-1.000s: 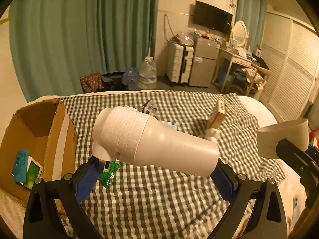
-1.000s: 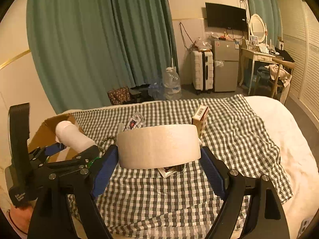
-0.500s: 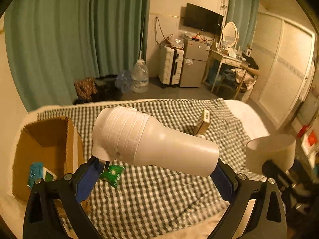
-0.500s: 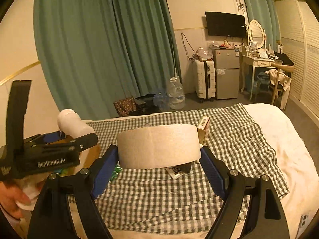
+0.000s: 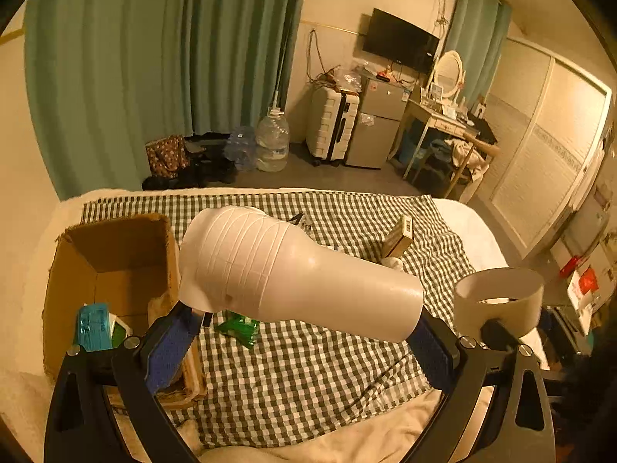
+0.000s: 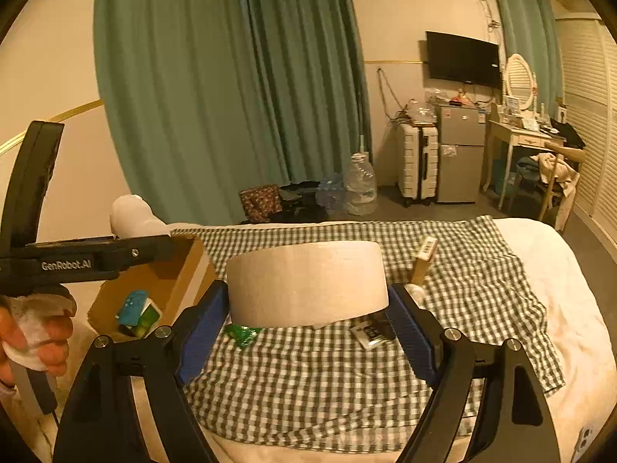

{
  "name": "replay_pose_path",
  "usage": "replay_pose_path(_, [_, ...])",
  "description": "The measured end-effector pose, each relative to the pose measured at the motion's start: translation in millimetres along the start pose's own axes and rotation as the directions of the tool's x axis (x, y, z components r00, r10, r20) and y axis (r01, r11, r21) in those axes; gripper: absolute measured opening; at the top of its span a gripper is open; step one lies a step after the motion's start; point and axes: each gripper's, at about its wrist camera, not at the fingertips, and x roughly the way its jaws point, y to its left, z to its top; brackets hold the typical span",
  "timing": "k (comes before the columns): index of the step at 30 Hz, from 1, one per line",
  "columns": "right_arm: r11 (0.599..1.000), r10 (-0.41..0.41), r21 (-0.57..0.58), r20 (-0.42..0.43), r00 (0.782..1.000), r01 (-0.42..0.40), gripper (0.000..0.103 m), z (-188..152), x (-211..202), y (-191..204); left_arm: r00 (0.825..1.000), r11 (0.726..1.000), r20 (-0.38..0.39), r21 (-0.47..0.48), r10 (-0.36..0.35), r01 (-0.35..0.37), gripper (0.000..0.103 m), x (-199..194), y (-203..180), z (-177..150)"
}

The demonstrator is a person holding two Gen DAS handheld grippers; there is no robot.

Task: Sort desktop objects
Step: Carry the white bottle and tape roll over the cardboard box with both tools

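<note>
**Both grippers loaded above the bed**

Bed (image 5: pixel 474 231) under white bedding, spread with a green-and-white checked cloth (image 5: pixel 308 378) over most of the top. Open cardboard box (image 5: pixel 115 247) at the bed's left edge, touching the cloth's left side; inside, against the near wall, a blue packet (image 5: pixel 91 326) beside a green-and-white pack (image 5: pixel 119 332).

Held in the air over the near half of the bed: white plastic bottle (image 5: pixel 293 274), lying crosswise and tilted, wide ribbed end toward the box, clamped end to end between the blue-padded fingers of the left gripper (image 5: pixel 300 339). To its right, wide roll of beige tape (image 6: pixel 306 283), clamped across its width between the fingers of the right gripper (image 6: pixel 306 332), pads pressed to both sides. Hand (image 6: pixel 34 332) on the left gripper's handle at the left edge of the right wrist view.

Down on the cloth: small tan carton (image 5: pixel 399 235) propped upright toward the far right corner; green sachet (image 5: pixel 239 326) near the box, toward the near edge; black-and-white sachet (image 6: pixel 370 333) near the cloth's middle, partly hidden by a finger.
</note>
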Motion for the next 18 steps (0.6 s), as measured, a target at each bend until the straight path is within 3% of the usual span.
replay_pose_path(9, [0.993, 0.053, -0.100, -0.053, 0.997, -0.059, 0.082, -3.8, 31.6, 64.4, 0.998, 0.992, -0.010, -0.111, 0.058, -0.058, 0.100, 3.0, 76.8, -12.4])
replay_pose_path(14, [0.983, 0.100, -0.148, -0.082, 0.992, -0.111, 0.082, -5.1, 55.1, 108.9, 0.978, 0.970, -0.006, -0.120, 0.211, -0.210, 0.100, 7.6, 124.4, -20.7])
replay_pose_path(18, [0.967, 0.151, -0.187, -0.122, 0.981, -0.172, 0.082, -10.3, 77.6, 148.4, 0.959, 0.951, 0.002, -0.133, 0.283, -0.280, 0.100, 10.8, 154.8, -28.0])
